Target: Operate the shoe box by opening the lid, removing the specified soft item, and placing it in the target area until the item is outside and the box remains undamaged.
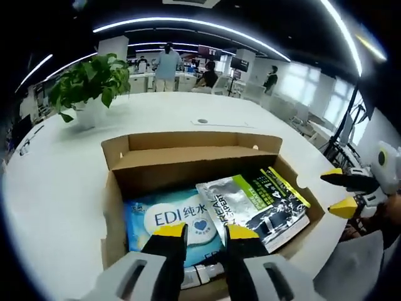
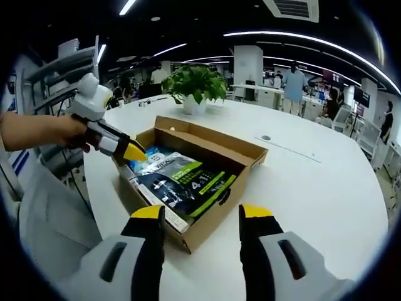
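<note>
Table [image 1: 56,188] surface was broad, white and glossy, curving away into an open-plan office with long ceiling light strips, desks and several people standing far back. A potted plant [image 1: 91,81] sat near the table's far side, behind the shoe box [image 1: 188,160], and a small round port [image 1: 202,121] was set into the tabletop beyond it.

The shoe box lay open on the table, its lid folded back. Inside, a blue wipes pack [image 1: 172,222] lay beside a silver and dark pouch [image 1: 260,200] with a green stripe. The left gripper [image 1: 205,233] hung over the near edge of the box, jaws parted, yellow tips just above the blue pack; whether they touched it could not be told. The right gripper [image 2: 203,216] was held near the box corner, jaws spread wide on nothing.

Printing on the pouch was mostly unreadable, and the blue pack's lower edge was hidden behind the left gripper.
</note>
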Available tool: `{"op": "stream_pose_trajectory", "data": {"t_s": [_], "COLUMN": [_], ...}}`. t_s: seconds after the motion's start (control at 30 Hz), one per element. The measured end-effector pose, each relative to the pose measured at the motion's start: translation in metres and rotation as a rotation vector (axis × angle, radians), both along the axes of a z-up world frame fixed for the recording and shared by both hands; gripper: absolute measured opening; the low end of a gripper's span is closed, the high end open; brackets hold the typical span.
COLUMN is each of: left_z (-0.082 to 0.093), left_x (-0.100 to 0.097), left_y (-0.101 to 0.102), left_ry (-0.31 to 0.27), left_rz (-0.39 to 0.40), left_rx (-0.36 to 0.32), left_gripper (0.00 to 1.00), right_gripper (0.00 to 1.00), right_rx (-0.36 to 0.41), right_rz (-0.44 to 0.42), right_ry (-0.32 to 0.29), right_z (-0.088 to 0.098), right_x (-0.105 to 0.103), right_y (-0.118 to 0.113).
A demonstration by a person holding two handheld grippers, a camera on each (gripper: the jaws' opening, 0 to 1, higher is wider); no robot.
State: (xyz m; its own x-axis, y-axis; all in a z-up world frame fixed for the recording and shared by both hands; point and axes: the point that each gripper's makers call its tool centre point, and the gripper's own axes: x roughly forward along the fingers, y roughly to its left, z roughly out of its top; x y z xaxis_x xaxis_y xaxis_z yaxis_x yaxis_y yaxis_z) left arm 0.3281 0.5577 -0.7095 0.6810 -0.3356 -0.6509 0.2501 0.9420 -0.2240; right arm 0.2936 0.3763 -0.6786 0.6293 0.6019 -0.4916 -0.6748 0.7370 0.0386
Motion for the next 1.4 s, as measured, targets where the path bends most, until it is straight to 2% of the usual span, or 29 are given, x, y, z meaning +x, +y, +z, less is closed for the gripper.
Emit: {"op": "stream_pose_trajectory", "data": {"t_s": [0.23, 0.43, 0.5, 0.6, 0.7, 0.73, 0.77, 0.8, 0.87, 1.07, 1.4], "left_z": [-0.010, -0.016, -0.021, -0.020, -0.021, -0.020, -0.020, -0.021, -0.019, -0.016, -0.008], "left_x": [0.001, 0.000, -0.002, 0.000, 0.001, 0.001, 0.002, 0.000, 0.000, -0.006, -0.011], "left_y": [-0.013, -0.027, -0.029, -0.031, -0.032, -0.032, -0.029, -0.028, -0.032, -0.029, -0.014], "left_ry": [0.079, 0.141, 0.160, 0.179, 0.179, 0.180, 0.180, 0.184, 0.175, 0.192, 0.166], "left_rz": [0.005, -0.003, -0.007, 0.011, 0.007, 0.010, 0.005, -0.008, -0.017, 0.003, 0.027], "left_rx": [-0.046, -0.116, -0.114, -0.166, -0.183, -0.189, -0.189, -0.176, -0.194, -0.251, -0.246], "left_gripper": [0.23, 0.23, 0.23, 0.21, 0.17, 0.14, 0.07, 0.05, 0.01, 0.00, 0.00], "right_gripper": [0.45, 0.44, 0.44, 0.44, 0.43, 0.43, 0.43, 0.42, 0.41, 0.37, 0.34], "right_rx": [0.020, 0.036, 0.043, 0.054, 0.063, 0.064, 0.066, 0.068, 0.075, 0.093, 0.067], "right_rz": [-0.022, -0.036, -0.038, -0.038, -0.039, -0.038, -0.037, -0.037, -0.037, -0.048, -0.048], "right_ry": [0.013, 0.017, 0.020, 0.022, 0.029, 0.030, 0.031, 0.031, 0.036, 0.060, 0.105], "right_z": [-0.001, -0.001, -0.001, -0.001, -0.001, -0.001, -0.001, -0.001, -0.001, -0.002, -0.008], "right_x": [-0.005, -0.007, -0.007, -0.008, -0.009, -0.009, -0.009, -0.009, -0.009, -0.007, 0.001], "right_y": [-0.001, 0.000, 0.001, 0.003, 0.007, 0.007, 0.009, 0.010, 0.012, 0.018, 0.025]}}
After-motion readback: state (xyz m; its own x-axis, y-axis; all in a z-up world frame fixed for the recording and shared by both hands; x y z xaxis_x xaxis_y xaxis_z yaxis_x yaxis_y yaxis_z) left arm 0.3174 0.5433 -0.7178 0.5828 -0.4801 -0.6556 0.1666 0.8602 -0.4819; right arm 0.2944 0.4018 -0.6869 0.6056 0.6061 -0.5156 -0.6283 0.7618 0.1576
